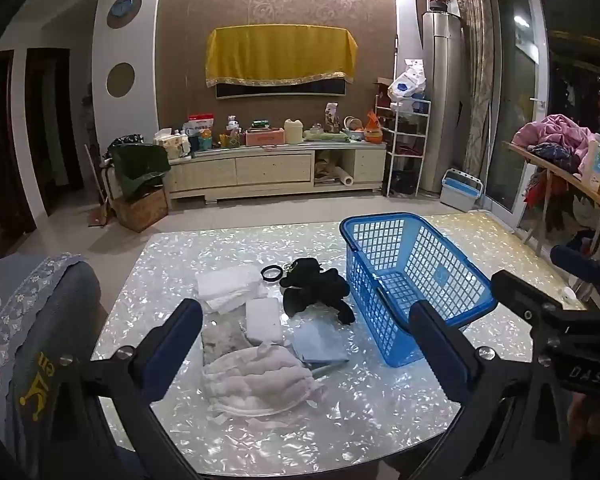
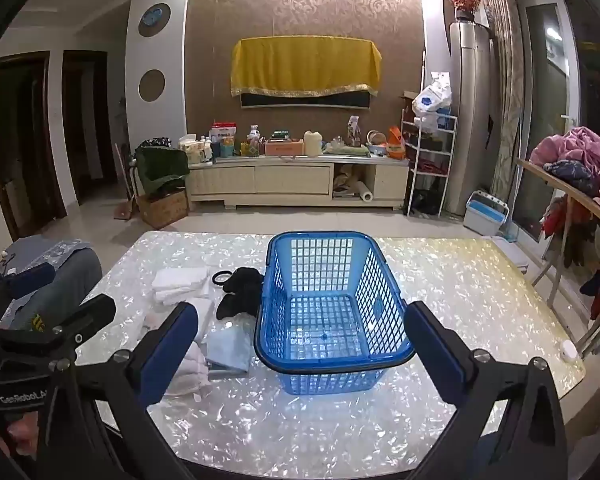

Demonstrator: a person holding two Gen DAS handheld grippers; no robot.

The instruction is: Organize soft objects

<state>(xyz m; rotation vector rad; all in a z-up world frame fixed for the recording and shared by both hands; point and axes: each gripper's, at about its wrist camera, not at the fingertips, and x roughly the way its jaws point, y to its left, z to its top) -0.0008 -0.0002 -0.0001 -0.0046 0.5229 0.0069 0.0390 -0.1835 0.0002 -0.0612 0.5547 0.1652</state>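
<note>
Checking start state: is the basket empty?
Empty. The right wrist view looks into the basket: only its bare mesh floor shows, and the soft items lie on the table beside it.

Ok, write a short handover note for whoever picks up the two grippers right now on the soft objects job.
Left gripper: open, empty, above the pile.
Right gripper: open, empty, facing the blue basket.
Basket: empty, on the table.
Beside it, all on the table: black plush toy, folded white cloths, white sponge block, light blue cloth, white mesh cloth, black ring.
Done: nothing.
Left: every soft item.
</note>
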